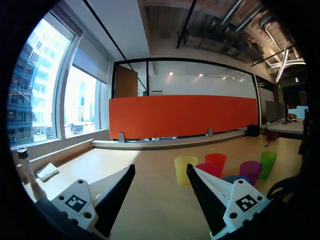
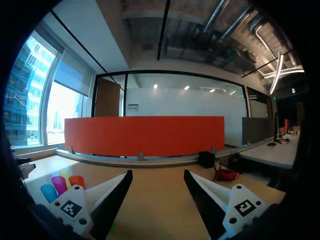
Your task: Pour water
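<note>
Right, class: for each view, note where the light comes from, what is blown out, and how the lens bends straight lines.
Left gripper view: daylight enters through the window, blown out white, its frame bowed; the table washes pale nearby. Right gripper view: the window is overexposed, the ceiling light strip glares, and the ledge under the orange partition curves.

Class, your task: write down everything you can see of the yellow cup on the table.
The yellow cup is see-through plastic, plain, wider at the rim than the base. It stands upright, mouth up, on the pale wooden table, at the left end of a cluster of coloured cups. Whether it touches its neighbours or holds anything cannot be told.
</note>
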Demonstrator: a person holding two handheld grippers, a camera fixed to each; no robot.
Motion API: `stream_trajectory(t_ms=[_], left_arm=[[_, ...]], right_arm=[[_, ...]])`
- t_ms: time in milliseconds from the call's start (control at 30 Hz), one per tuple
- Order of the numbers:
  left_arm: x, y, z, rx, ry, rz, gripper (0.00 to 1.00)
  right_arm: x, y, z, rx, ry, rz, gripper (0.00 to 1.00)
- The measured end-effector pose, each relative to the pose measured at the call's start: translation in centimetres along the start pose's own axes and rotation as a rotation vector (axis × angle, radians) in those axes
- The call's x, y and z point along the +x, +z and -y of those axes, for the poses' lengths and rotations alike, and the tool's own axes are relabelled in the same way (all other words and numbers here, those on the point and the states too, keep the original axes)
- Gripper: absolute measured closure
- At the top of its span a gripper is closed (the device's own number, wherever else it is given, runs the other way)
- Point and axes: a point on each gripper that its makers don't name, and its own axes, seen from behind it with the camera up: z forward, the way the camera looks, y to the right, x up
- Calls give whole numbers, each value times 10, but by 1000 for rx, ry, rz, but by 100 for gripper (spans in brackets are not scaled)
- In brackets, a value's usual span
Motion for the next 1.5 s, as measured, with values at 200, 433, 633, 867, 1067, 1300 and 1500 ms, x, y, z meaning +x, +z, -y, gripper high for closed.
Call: stream_trajectory(t_ms=[200, 433, 633, 867, 1067, 1300, 1500], left_arm=[[-1, 0, 1, -4, -10, 3, 5], [-4, 1, 5, -5, -27, 10, 4], [-5, 3, 5, -8, -29, 12, 5], [-6, 3, 6, -7, -31, 11, 5], [-6, 3, 5, -8, -30, 13, 5], [-5, 3, 5, -8, -30, 13, 5], [-5, 3, 6, -8, -30, 13, 5]], right_arm=[[2, 0, 0, 0, 0, -1, 1], [3, 0, 2, 5, 1, -2, 1], [2, 0, 5, 8, -2, -1, 1], [2, 0, 4, 6, -1, -3, 1], [3, -2, 2, 7, -5, -9, 1], [1, -3, 0, 15, -14, -19, 1], [-6, 4, 1, 26, -30, -29, 1]])
